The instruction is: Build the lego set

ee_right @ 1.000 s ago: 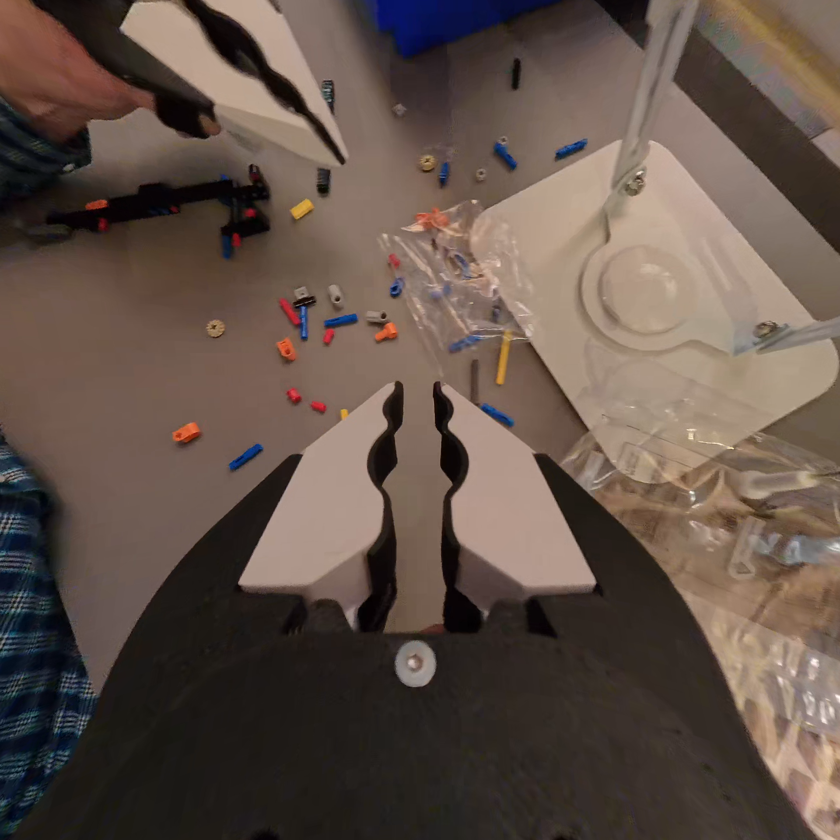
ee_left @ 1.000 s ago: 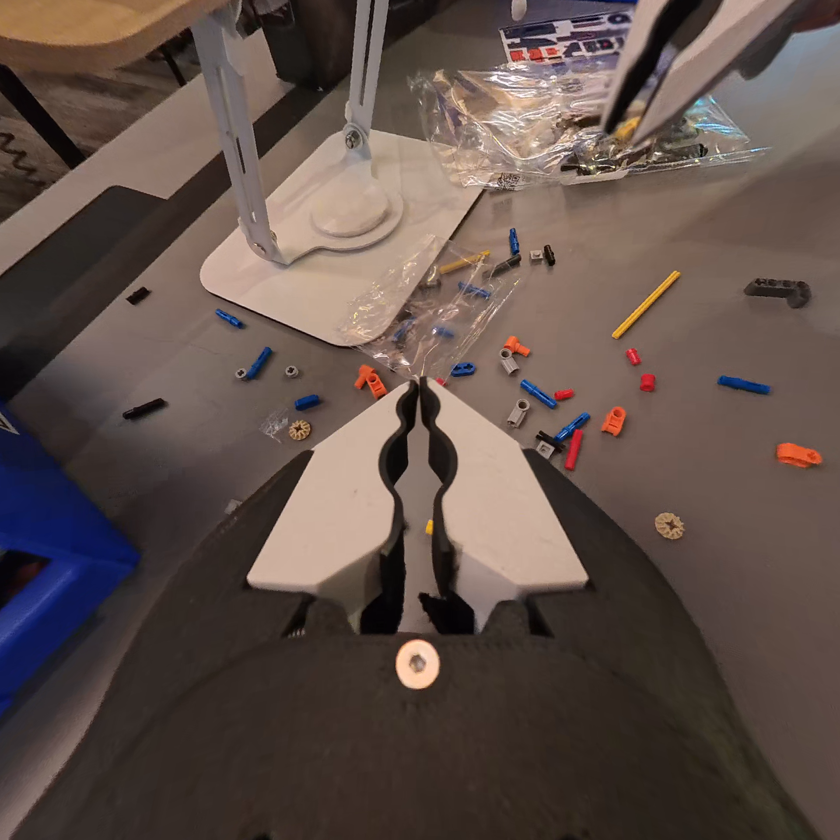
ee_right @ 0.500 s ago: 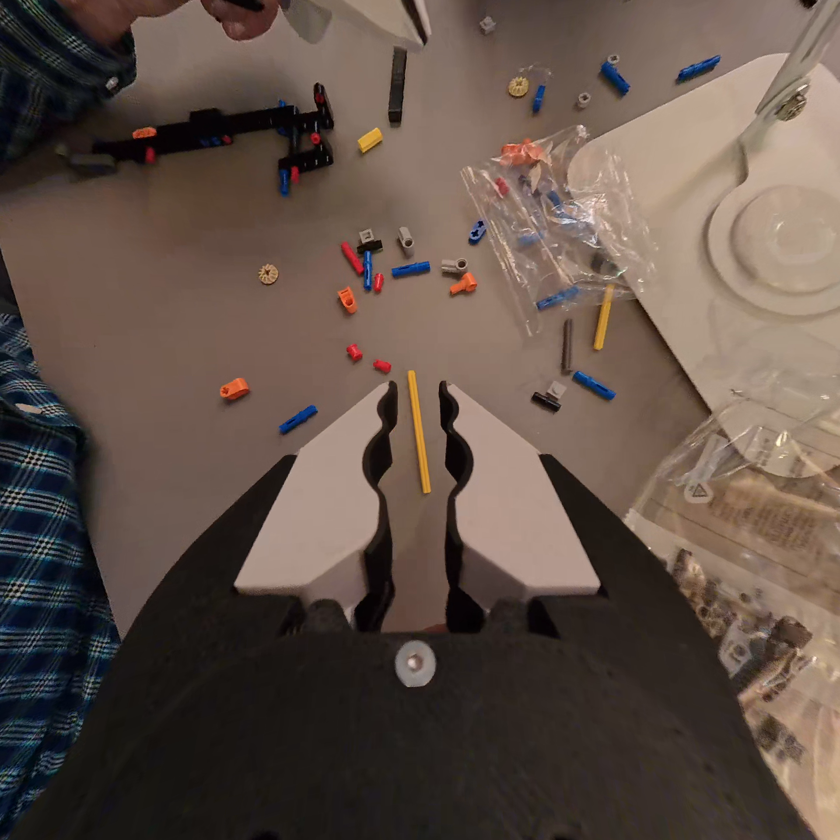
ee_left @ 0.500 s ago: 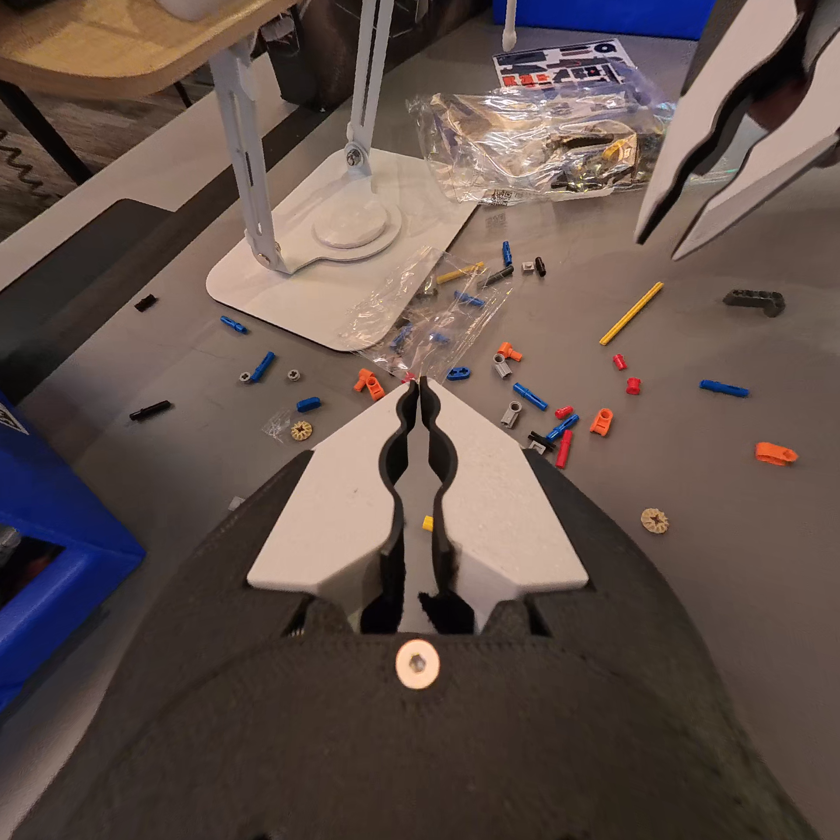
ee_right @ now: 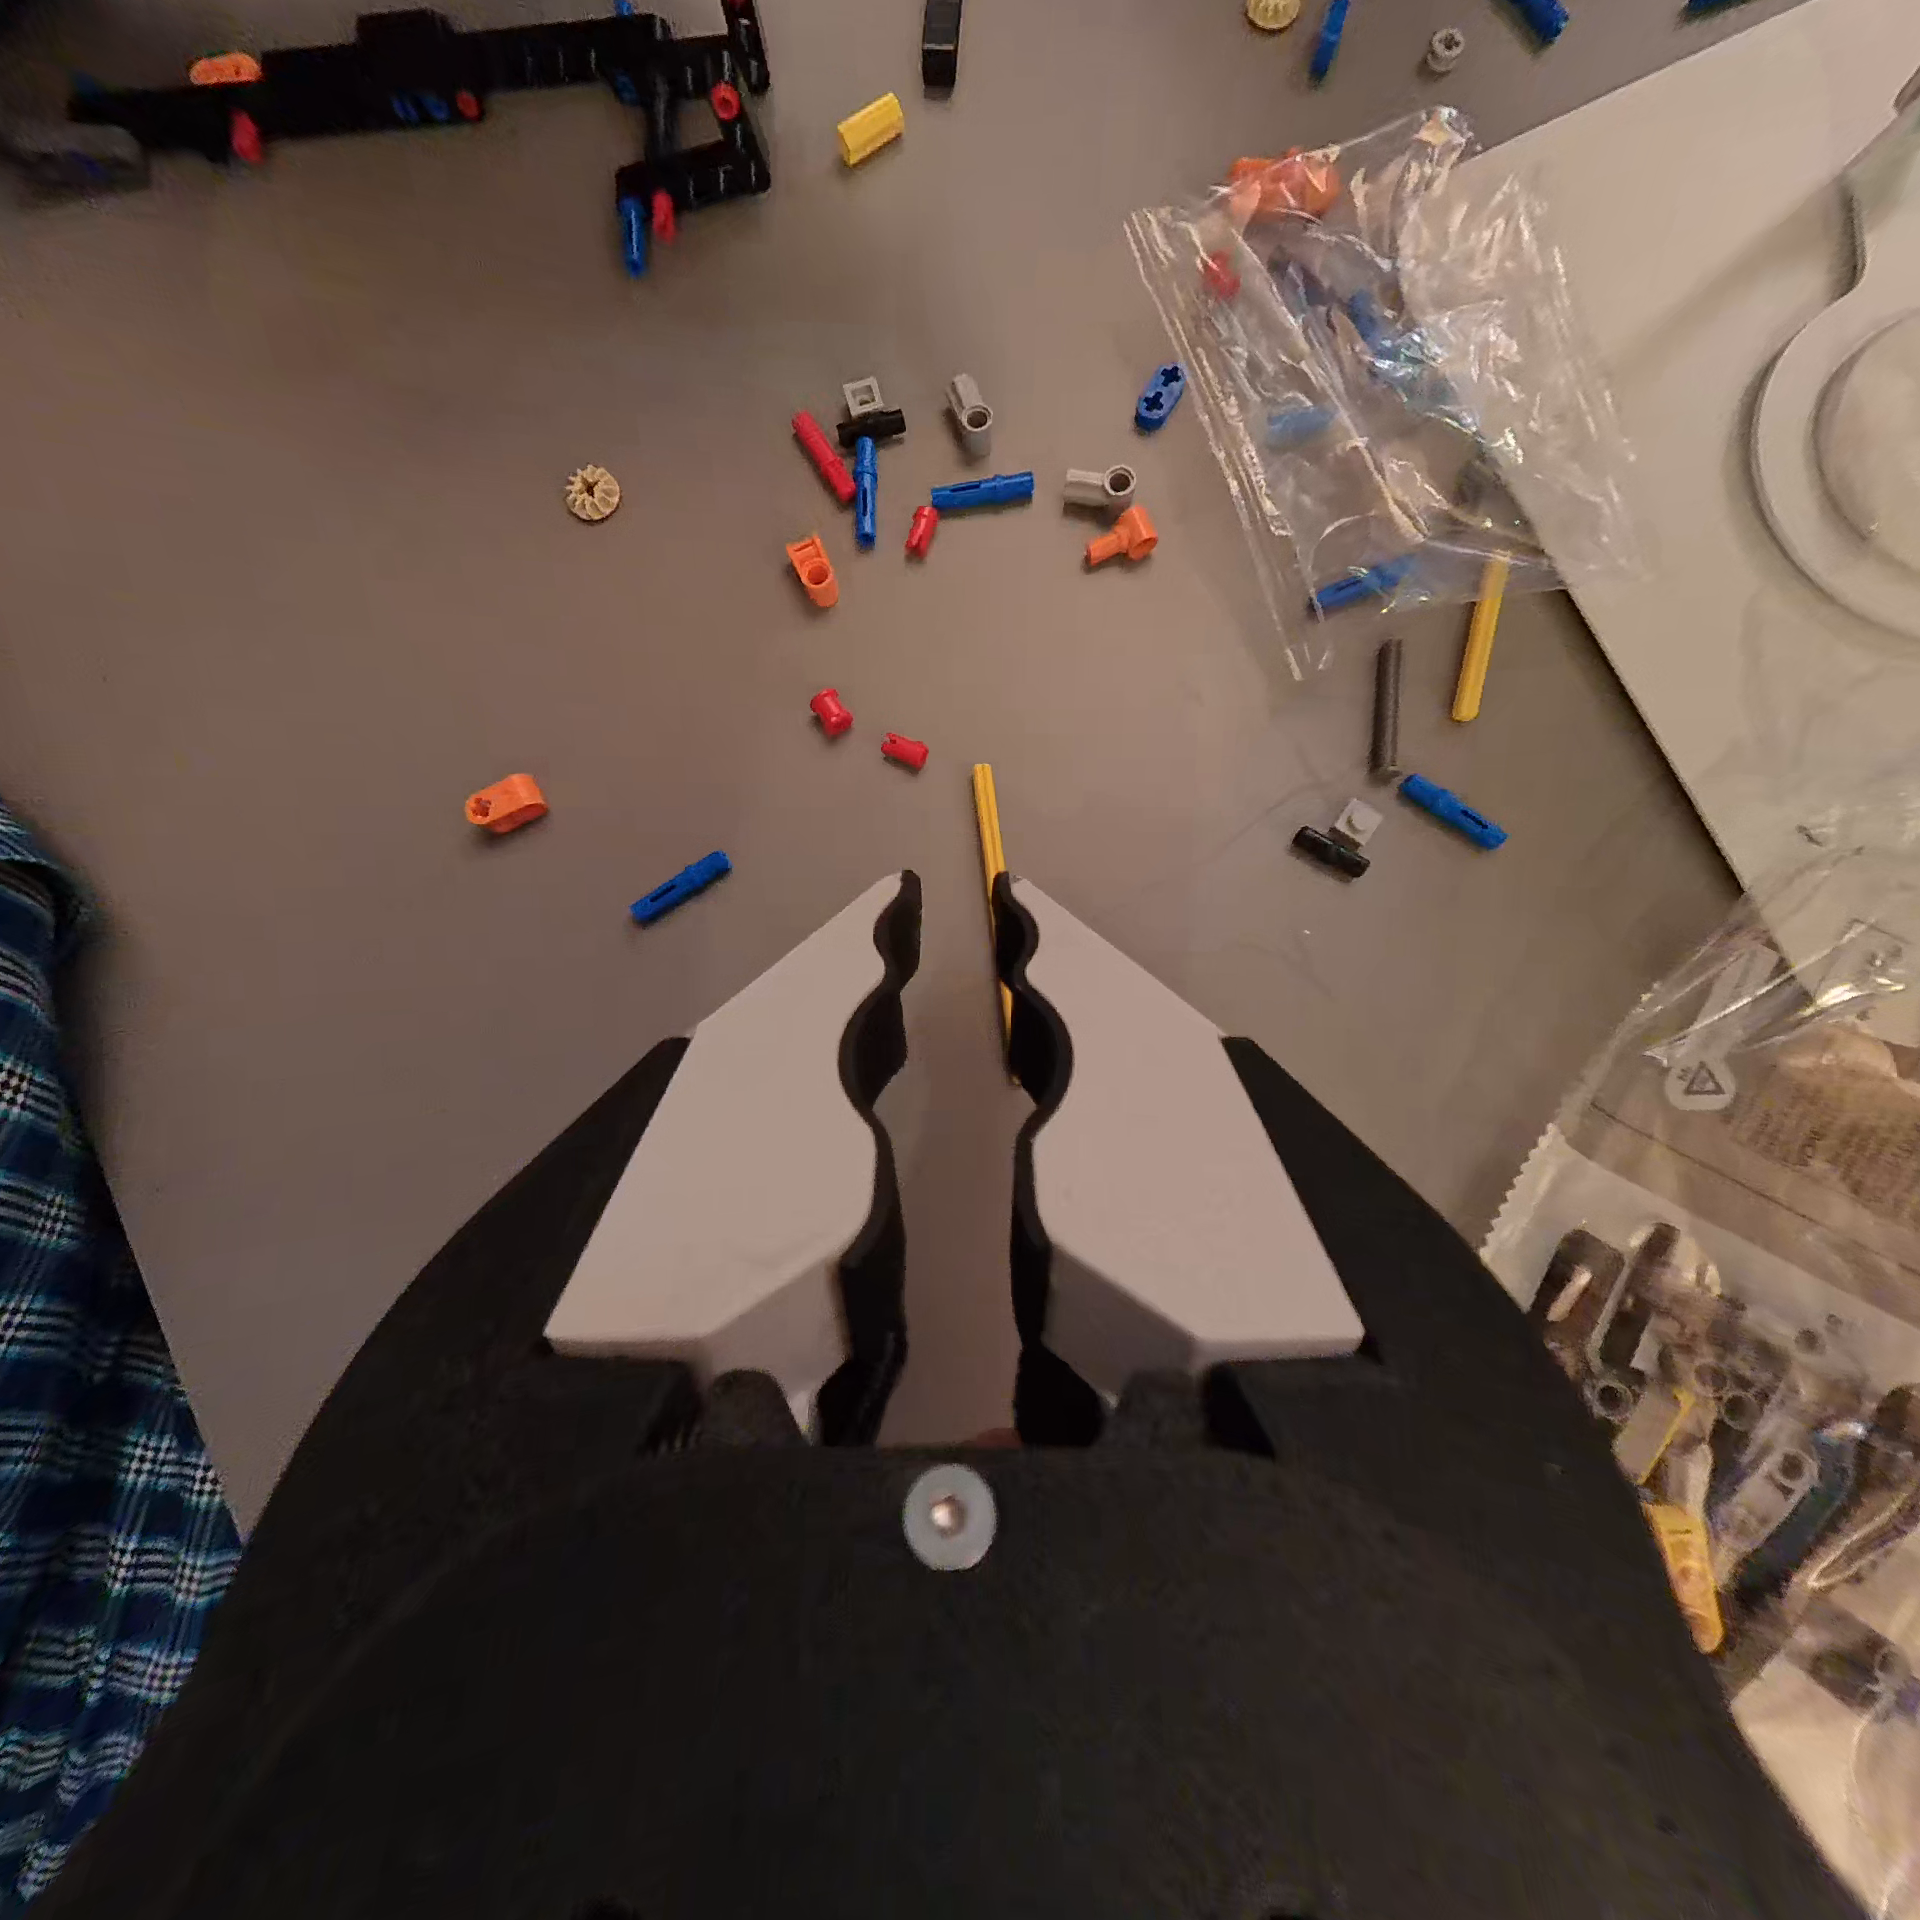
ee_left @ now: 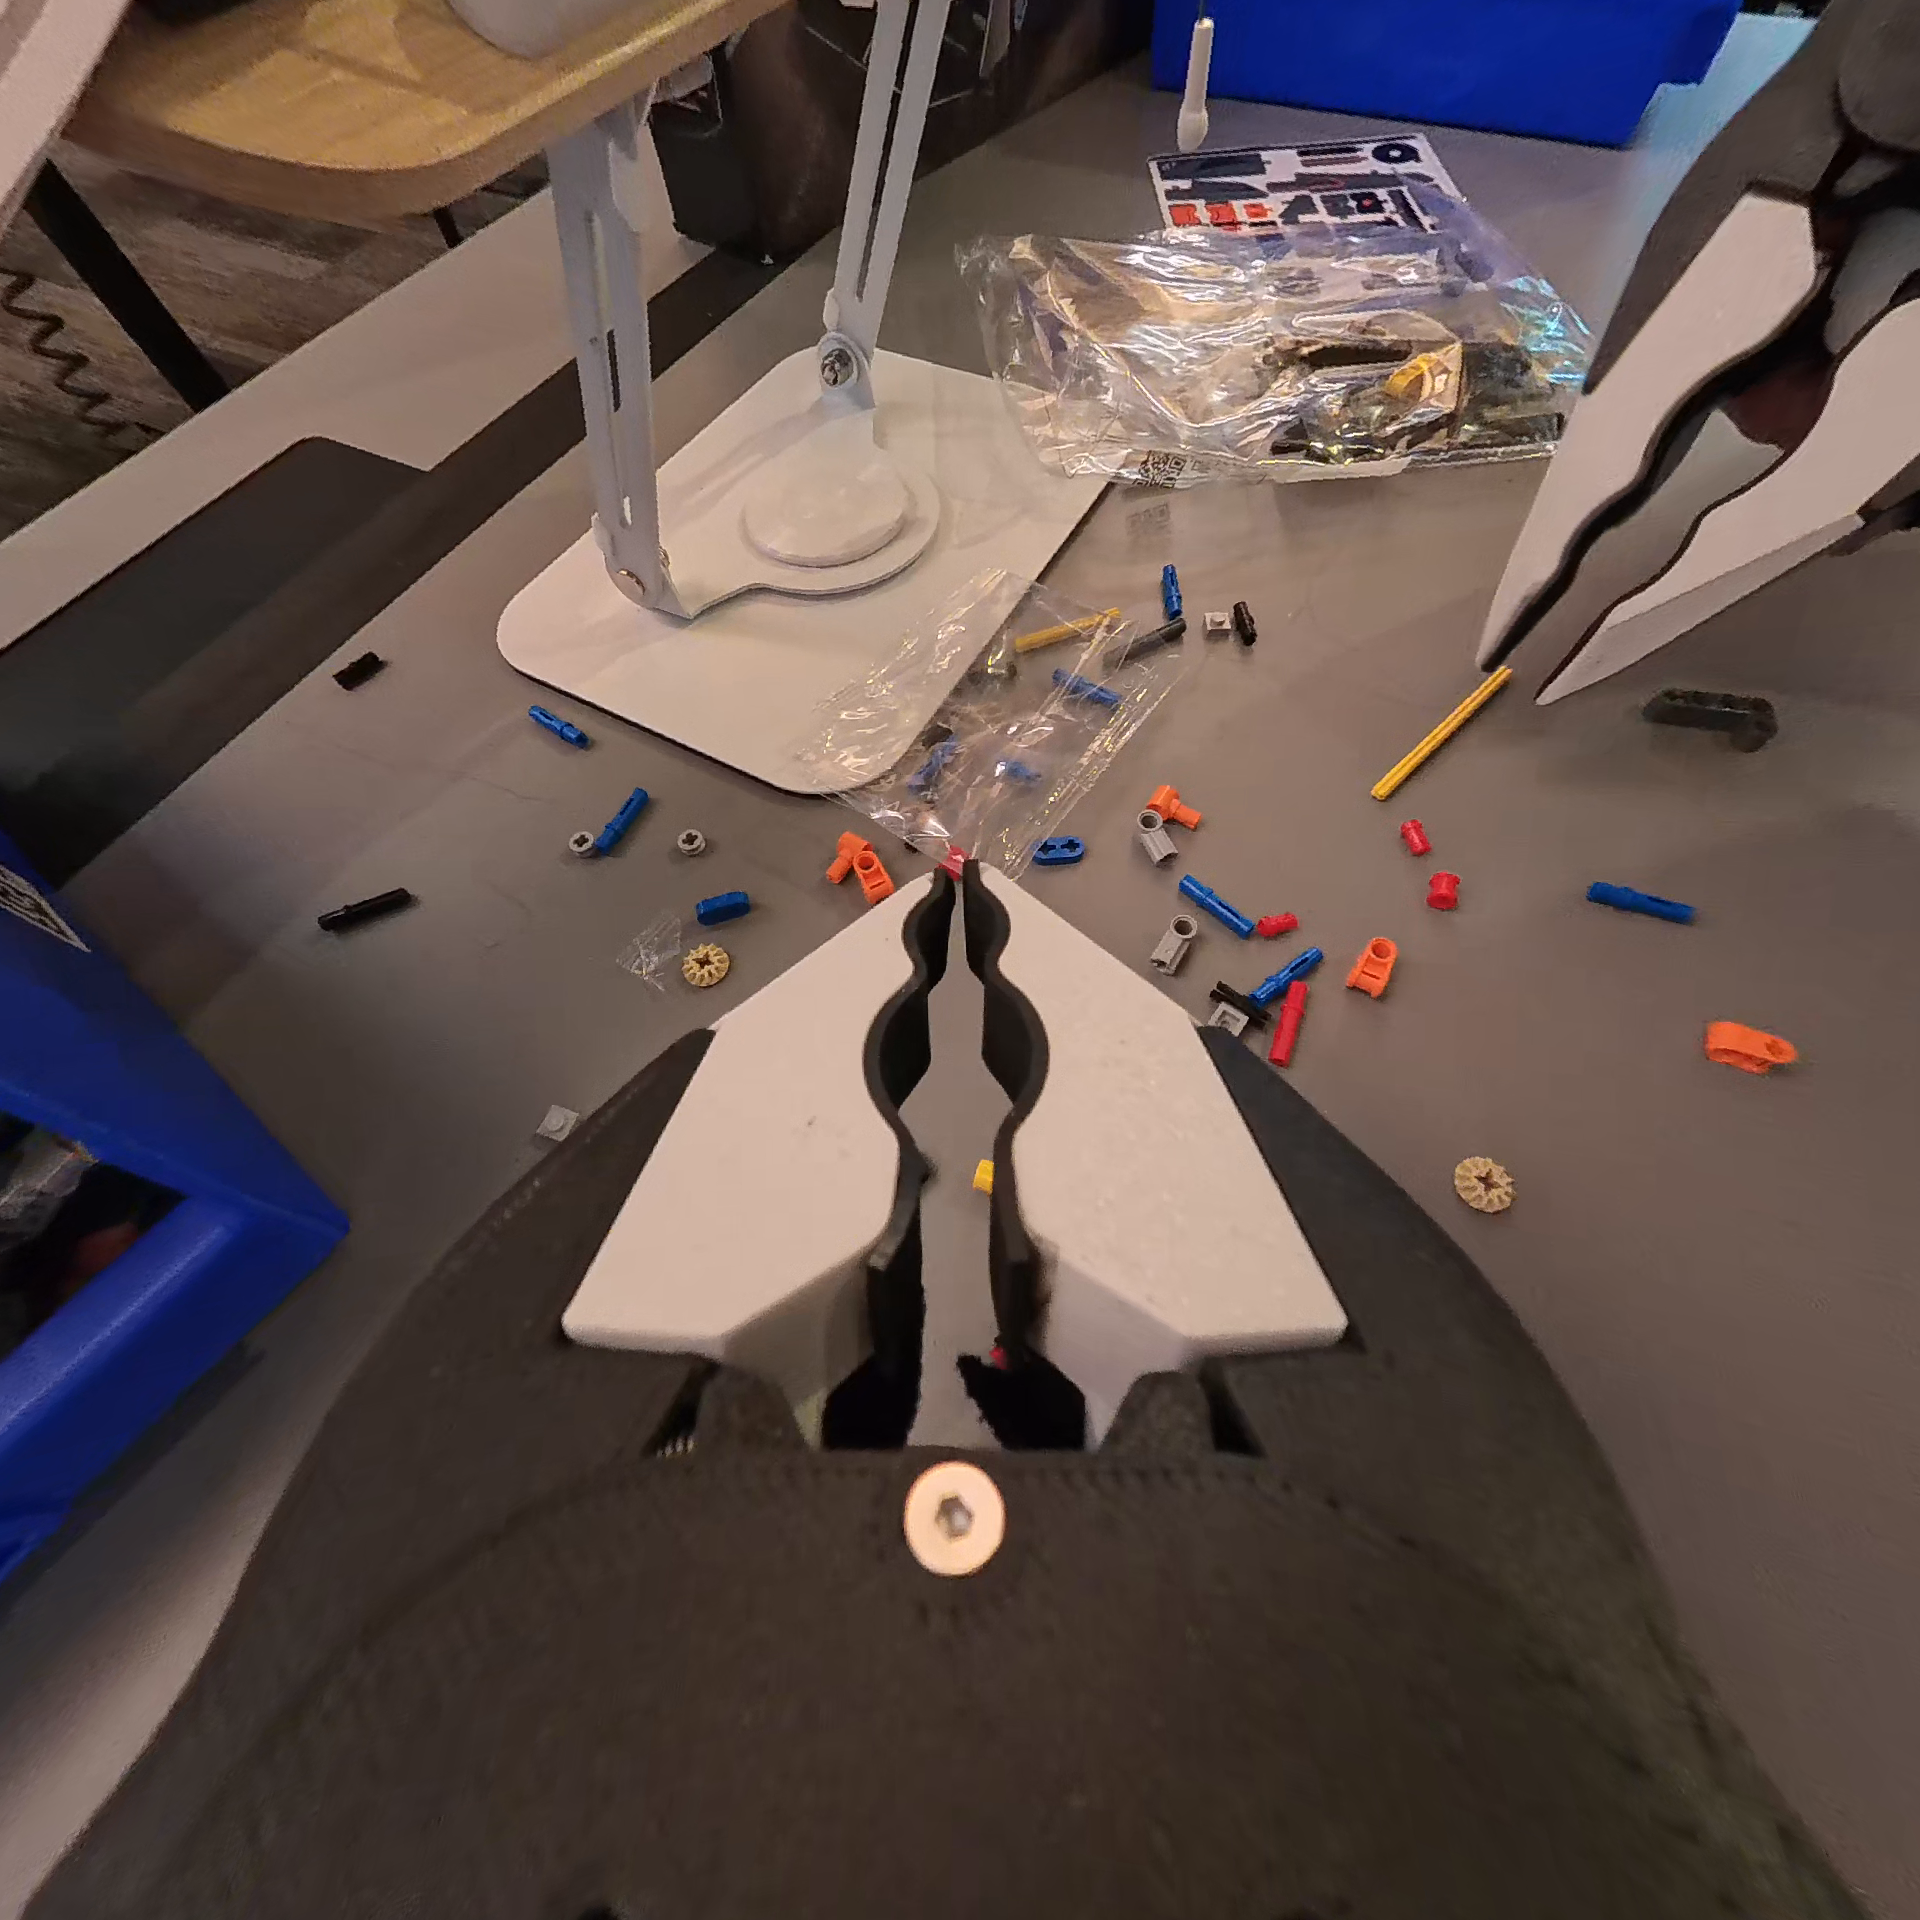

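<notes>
Grey table (ee_left: 1558,1351) strewn with pieces; left tool (ee_left: 957,876) pressed together; right tool (ee_right: 954,883) spread.

1. A grey table (ee_left: 1558,1403) fills both views.
2. A white stand base (ee_left: 727,644) lies flat on it, two slotted white arms (ee_left: 613,343) rising from its hinges.
3. A blue bin (ee_left: 125,1174) sits at the left edge.
4. Another blue bin (ee_left: 1455,62) stands at the far edge.
5. A wooden tabletop (ee_left: 343,114) lies beyond.
6. A plaid sleeve (ee_right: 73,1403) shows at the right wrist view's left edge.
</notes>
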